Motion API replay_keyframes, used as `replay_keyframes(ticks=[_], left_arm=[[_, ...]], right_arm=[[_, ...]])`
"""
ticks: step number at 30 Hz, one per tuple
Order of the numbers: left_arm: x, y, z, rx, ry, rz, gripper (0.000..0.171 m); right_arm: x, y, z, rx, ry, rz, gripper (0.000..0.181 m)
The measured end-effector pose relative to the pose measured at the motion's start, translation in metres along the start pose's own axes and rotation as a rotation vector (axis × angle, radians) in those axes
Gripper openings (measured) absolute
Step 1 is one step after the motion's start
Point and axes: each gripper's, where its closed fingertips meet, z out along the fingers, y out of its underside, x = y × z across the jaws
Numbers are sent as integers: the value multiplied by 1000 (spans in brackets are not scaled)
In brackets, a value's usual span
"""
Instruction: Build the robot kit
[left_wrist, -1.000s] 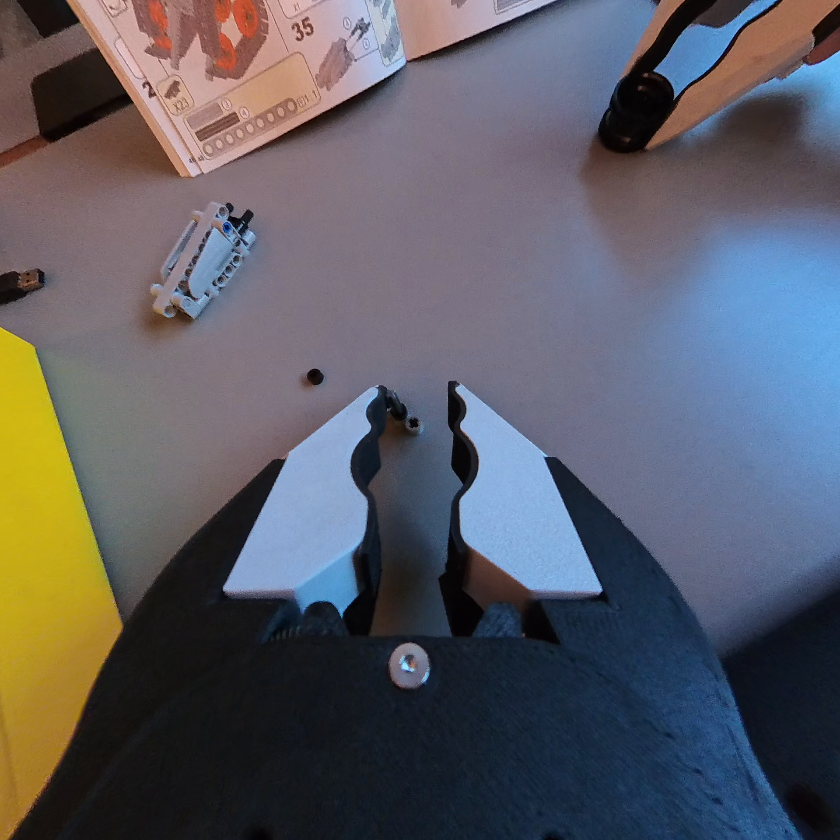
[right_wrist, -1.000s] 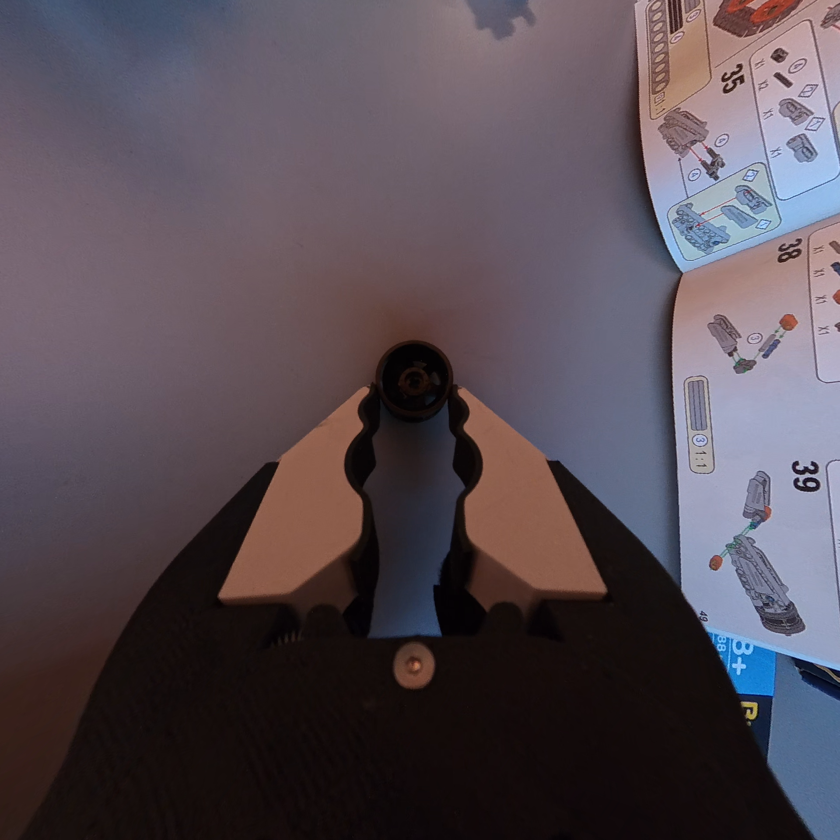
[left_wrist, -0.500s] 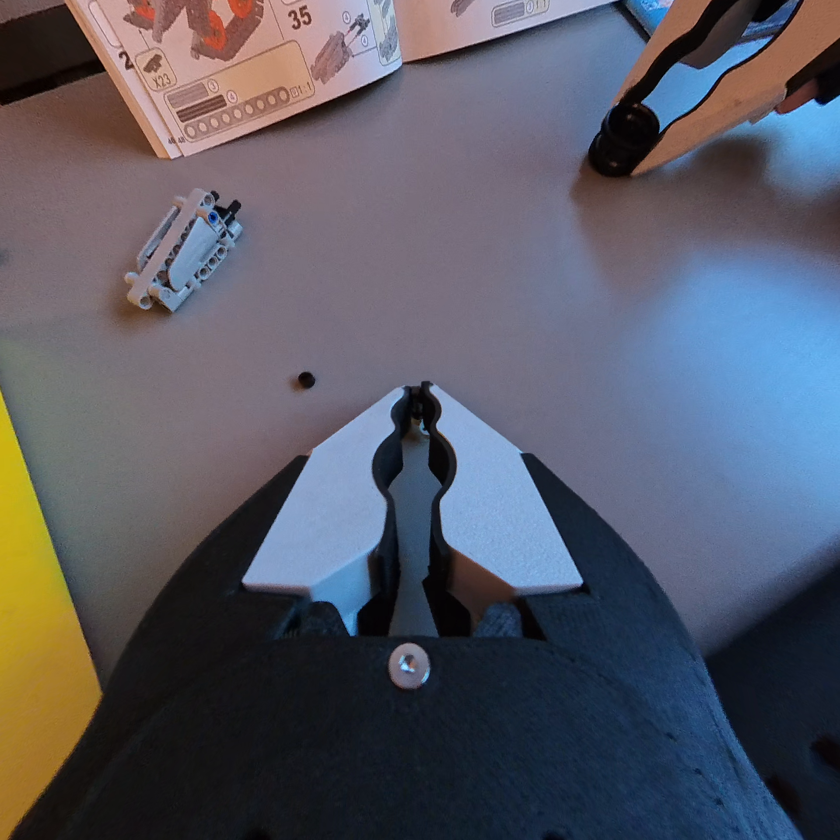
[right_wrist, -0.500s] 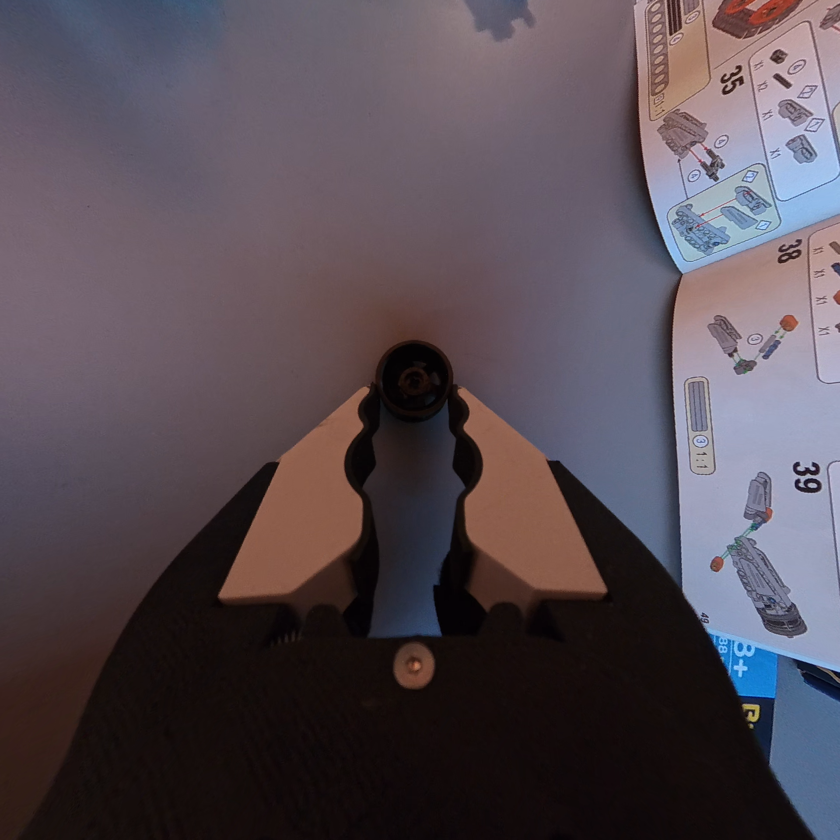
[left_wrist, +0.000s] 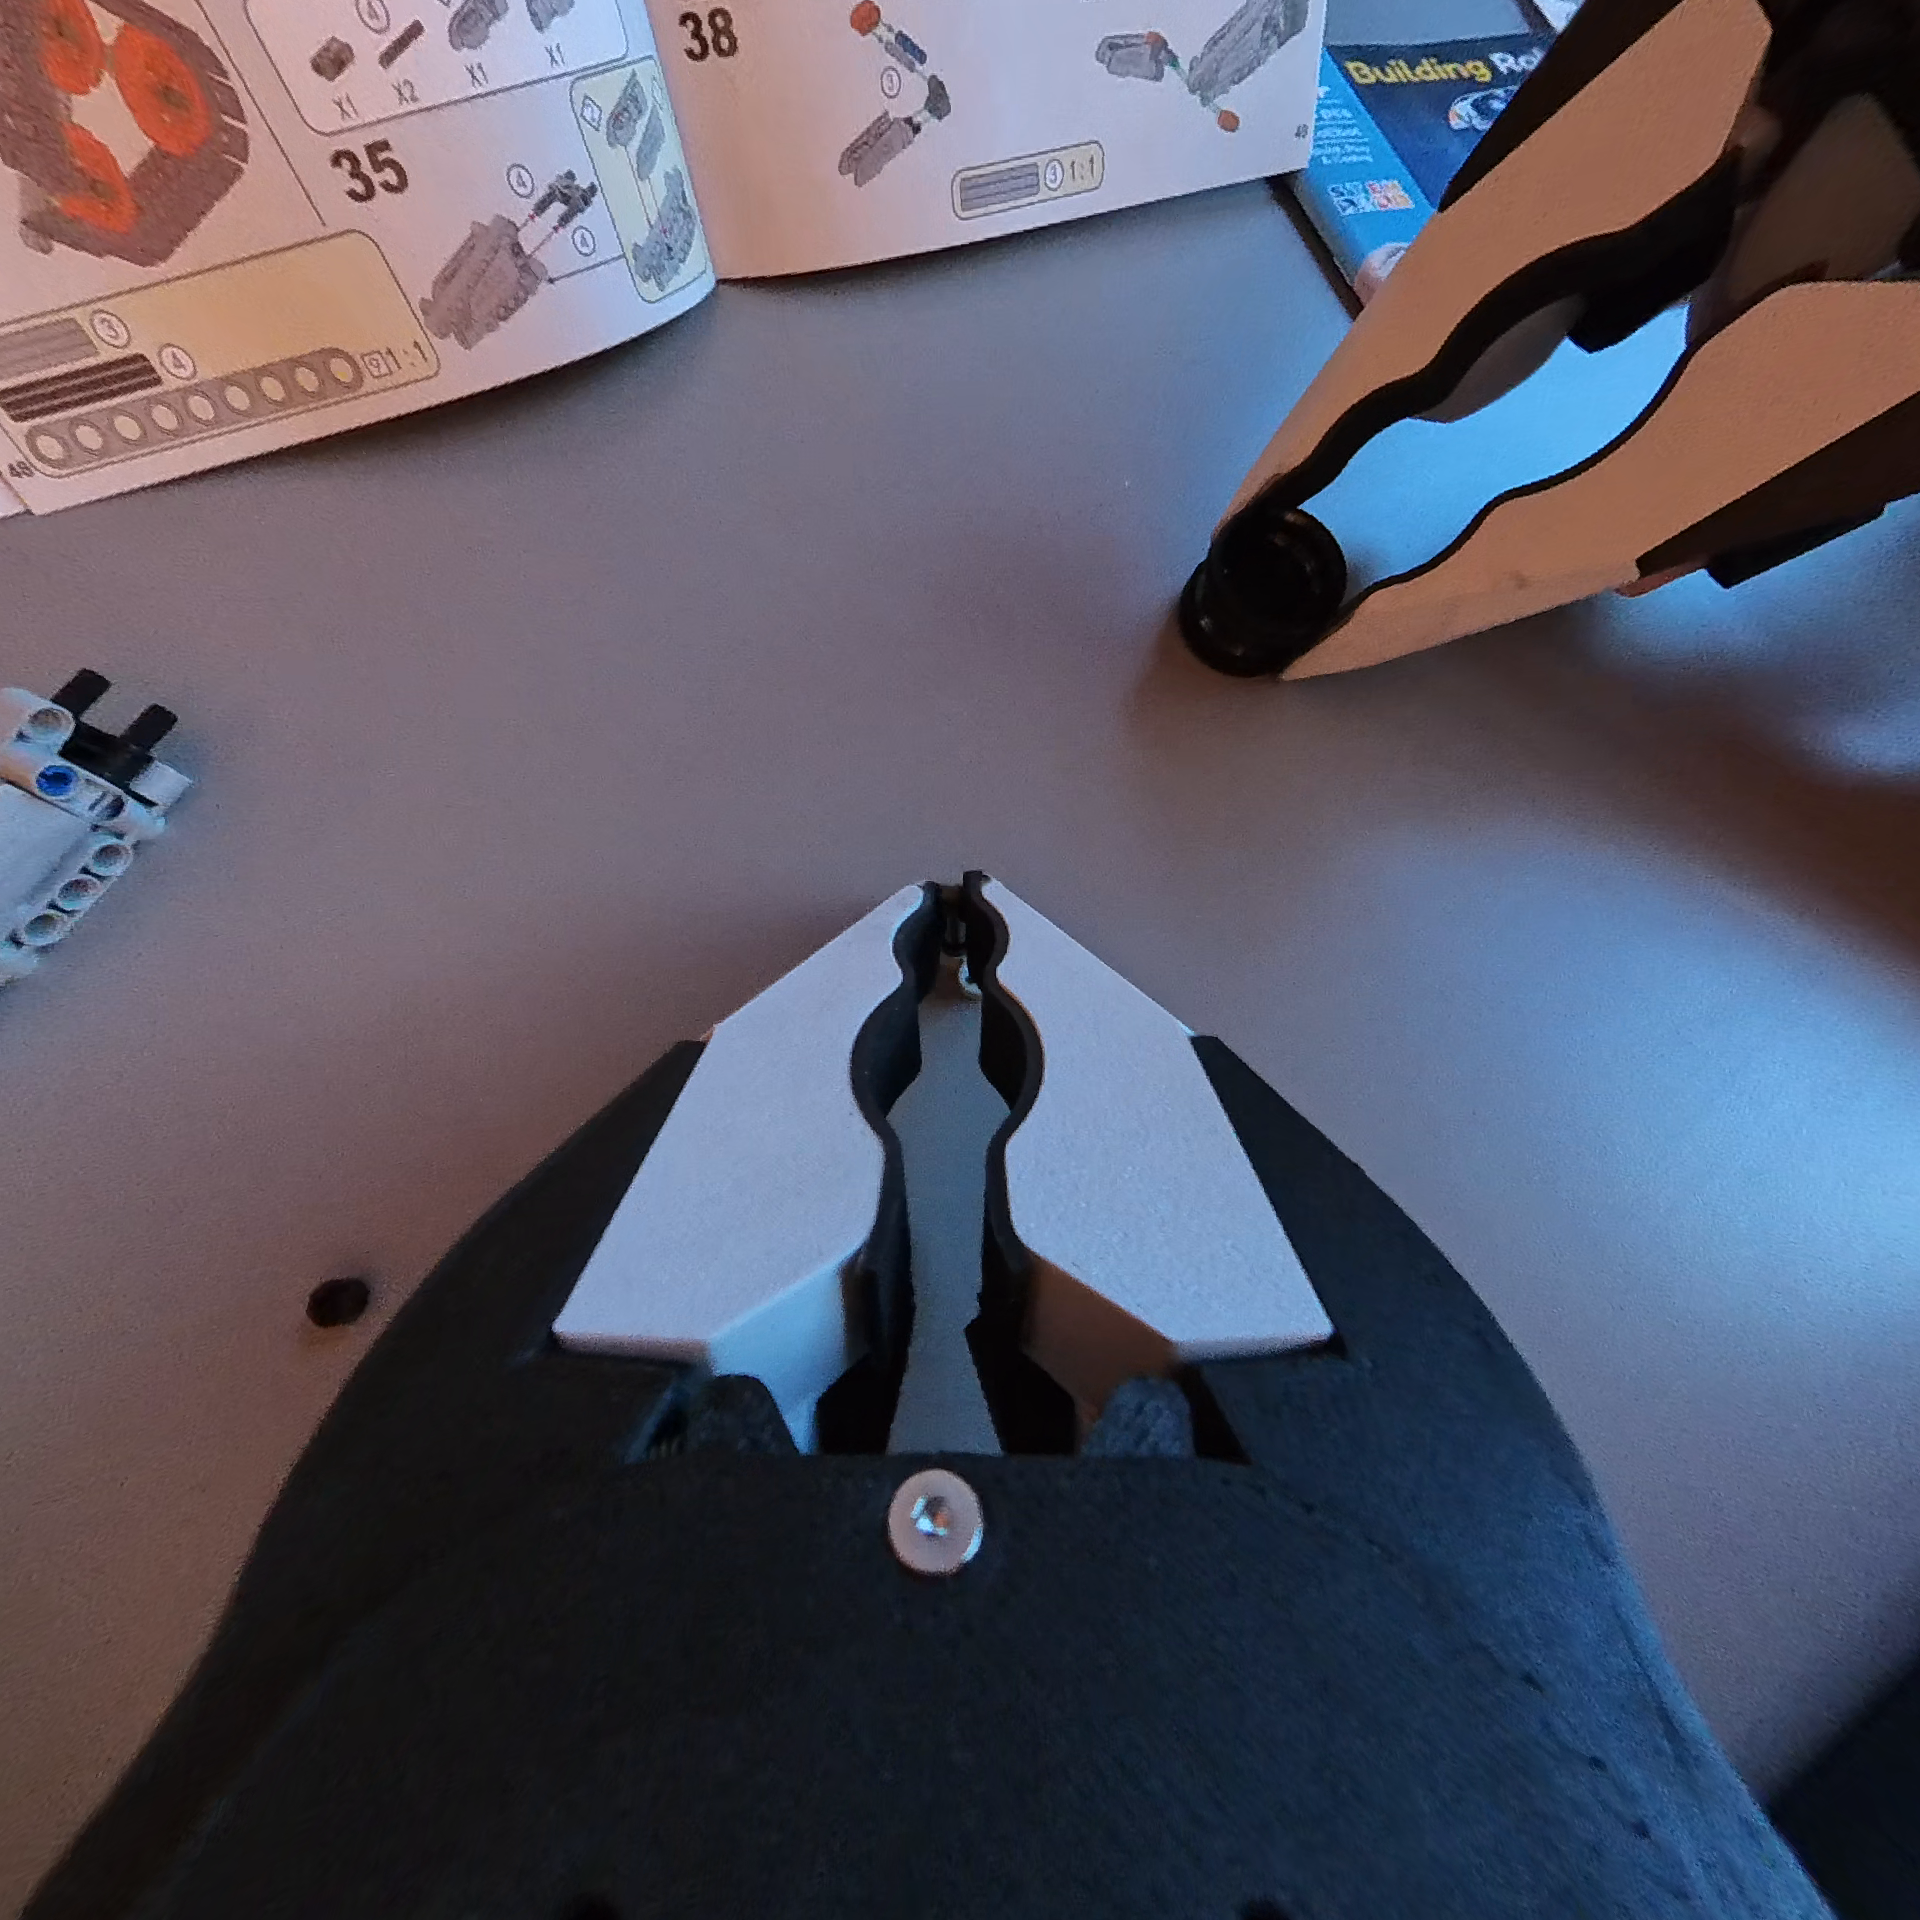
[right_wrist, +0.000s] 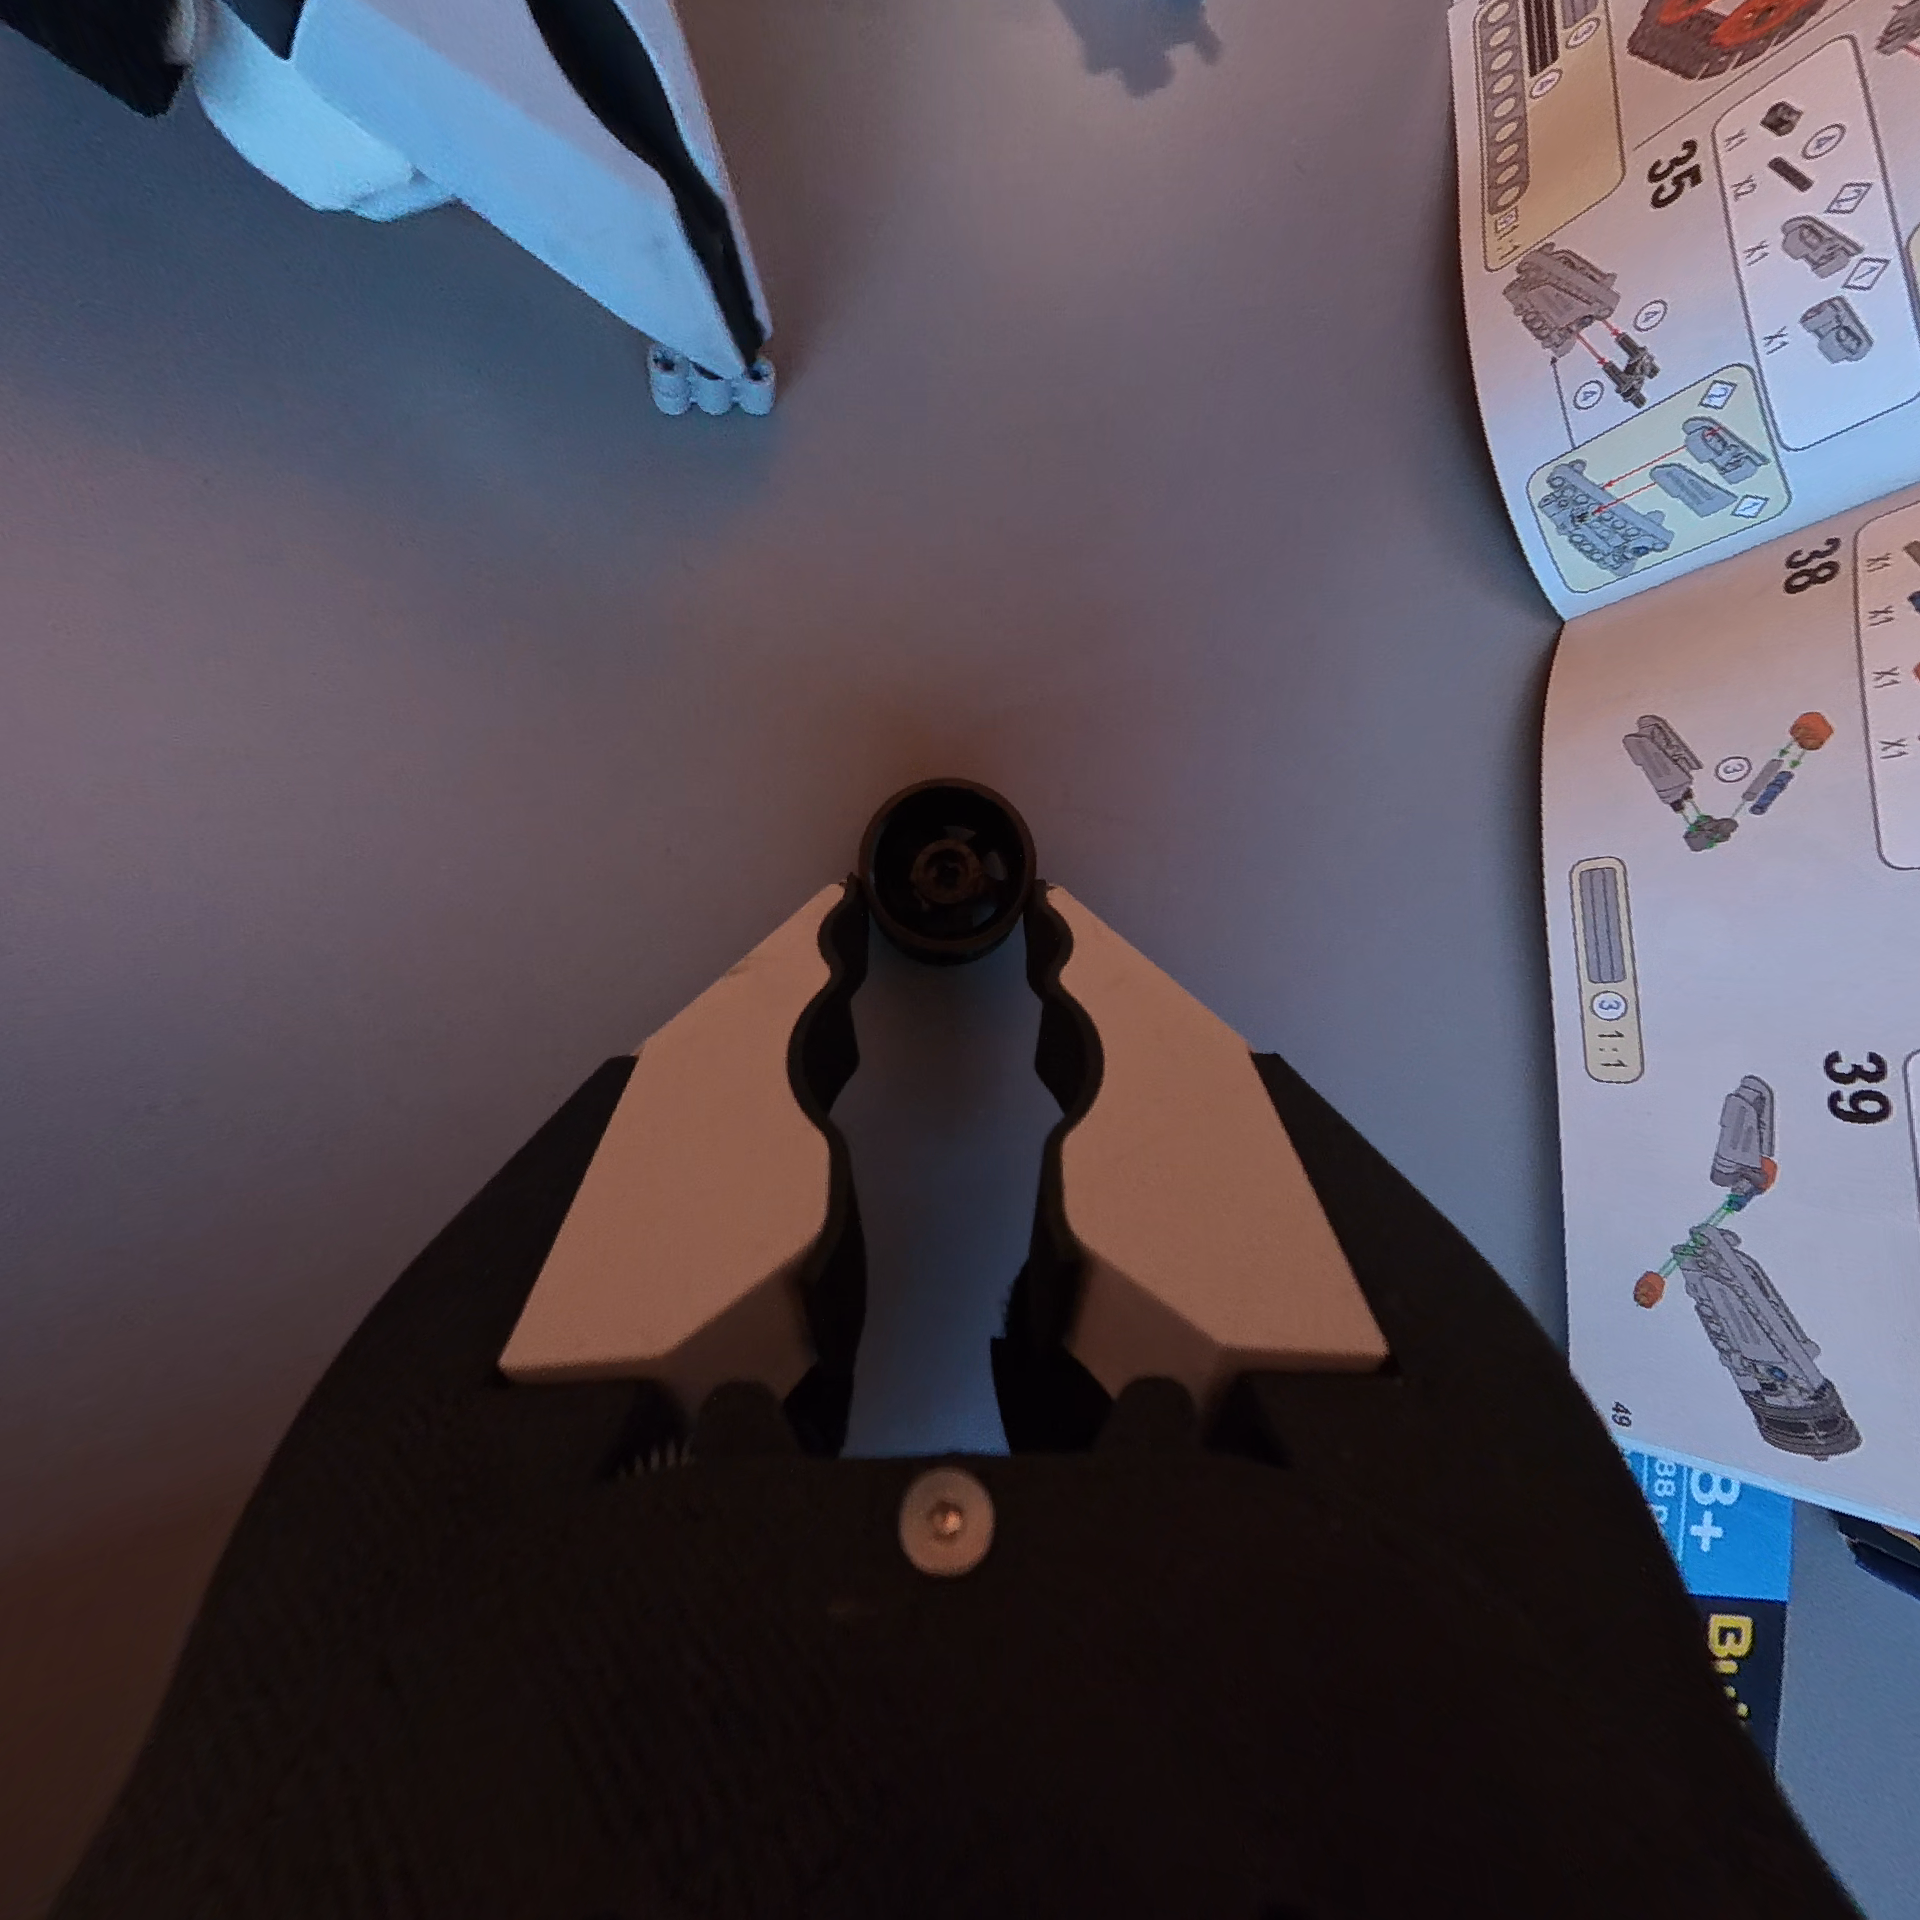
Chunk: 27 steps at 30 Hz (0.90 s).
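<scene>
Your light is dim and mixed: cool blue sheen glares off the desk (left_wrist: 1558, 1091) at right, with a warm reddish cast elsewhere. Soft shadows pool under each claw. Wide-angle bending warps the edges; the near housings blur.

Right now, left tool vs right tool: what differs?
Load: the left tool pinches a small grey piece; the right tool grips a black wheel.
Gap: the left tool's fingers almost meet; the right tool's fingers stand apart at the black wheel's width.
Shared: both are shut on a part over the grey table.
</scene>
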Motion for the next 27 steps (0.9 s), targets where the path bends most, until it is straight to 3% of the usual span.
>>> replay_keyframes(ticks=[5, 10, 15, 20, 27], left_arm=[[2, 4, -4, 6, 35, 0, 2], [1, 9, -12, -23, 91, 47, 40], [3, -5, -39, 71, 268, 212, 23], [9, -1, -28, 59, 343, 430, 17], [6, 10, -11, 18, 352, 316, 17]], right_arm=[[0, 0, 0, -5, 4, -6, 30], [0, 0, 0, 2, 1, 1, 30], [0, 0, 0, 4, -4, 2, 30], [0, 0, 0, 6, -3, 6, 30], [0, 0, 0, 11, -11, 11, 30]])
